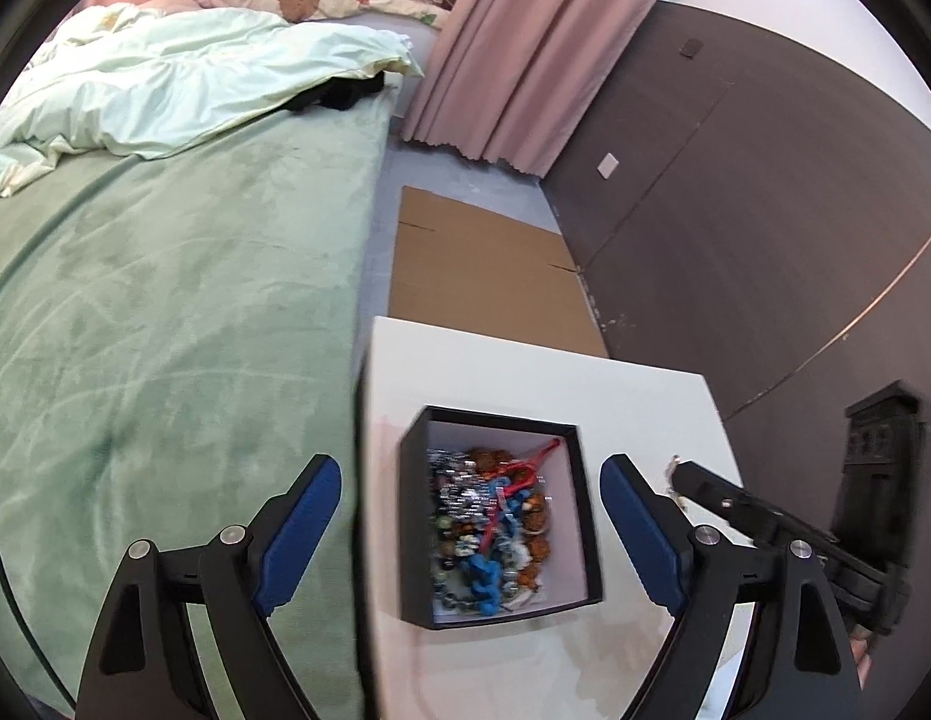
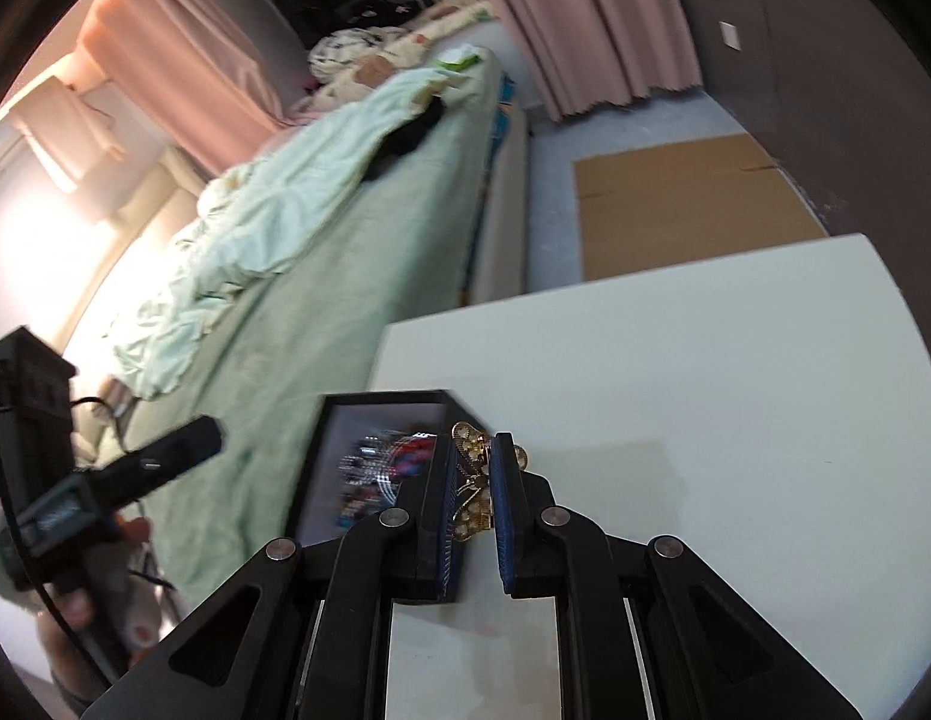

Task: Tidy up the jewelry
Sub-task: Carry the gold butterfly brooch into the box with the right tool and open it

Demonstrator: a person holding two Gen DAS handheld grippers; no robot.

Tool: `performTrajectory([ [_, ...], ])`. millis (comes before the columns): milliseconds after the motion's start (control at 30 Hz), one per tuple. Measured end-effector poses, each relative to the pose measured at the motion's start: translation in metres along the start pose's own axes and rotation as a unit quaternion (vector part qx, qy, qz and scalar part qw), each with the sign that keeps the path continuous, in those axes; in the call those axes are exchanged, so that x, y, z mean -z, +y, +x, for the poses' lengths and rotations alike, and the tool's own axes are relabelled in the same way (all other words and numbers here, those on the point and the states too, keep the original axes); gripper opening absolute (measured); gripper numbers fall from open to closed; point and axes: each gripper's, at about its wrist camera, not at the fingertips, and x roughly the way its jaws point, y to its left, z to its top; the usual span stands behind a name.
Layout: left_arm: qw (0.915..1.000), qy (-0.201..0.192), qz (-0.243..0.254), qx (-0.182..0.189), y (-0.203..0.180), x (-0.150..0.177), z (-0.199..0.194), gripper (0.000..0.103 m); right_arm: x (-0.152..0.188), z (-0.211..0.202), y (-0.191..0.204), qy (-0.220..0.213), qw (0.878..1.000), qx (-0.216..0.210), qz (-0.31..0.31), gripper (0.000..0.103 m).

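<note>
A black box (image 1: 412, 516) with a white inside stands on the white table (image 1: 525, 372). It holds a heap of beaded jewelry (image 1: 489, 534) in blue, red, brown and silver. My left gripper (image 1: 471, 498) is open, its blue pads on either side of the box, above it. My right gripper (image 2: 482, 480) is shut on a gold butterfly brooch (image 2: 474, 480), just right of the box (image 2: 345, 420) and above the table. The right gripper's tip (image 1: 705, 486) shows at the box's right in the left wrist view.
A bed with a green sheet (image 1: 165, 330) and pale quilt (image 1: 195, 84) lies left of the table. Flat cardboard (image 1: 477, 276) lies on the floor beyond the table. A dark wall (image 1: 765, 210) and pink curtain (image 1: 525, 48) are on the right.
</note>
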Motion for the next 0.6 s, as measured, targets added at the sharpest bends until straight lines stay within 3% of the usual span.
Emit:
performTrajectory([
  [100, 1.0000, -0.002, -0.009, -0.003, 0.011, -0.001, -0.003, 0.091, 0.000, 0.003, 0.019, -0.005, 1.000, -0.020, -0.011, 0.013],
  [200, 0.9998, -0.005, -0.017, -0.004, 0.021, -0.003, -0.004, 0.100, 0.002, 0.005, 0.033, -0.005, 0.999, -0.030, -0.023, 0.013],
  [467, 0.9993, -0.015, -0.032, -0.011, 0.037, -0.009, -0.008, 0.101, 0.010, 0.017, 0.050, 0.024, 0.998, -0.042, -0.035, 0.013],
  [600, 0.9993, -0.017, -0.032, -0.011, 0.038, -0.009, -0.009, 0.102, 0.015, 0.026, 0.053, 0.058, 0.997, -0.028, -0.041, 0.015],
])
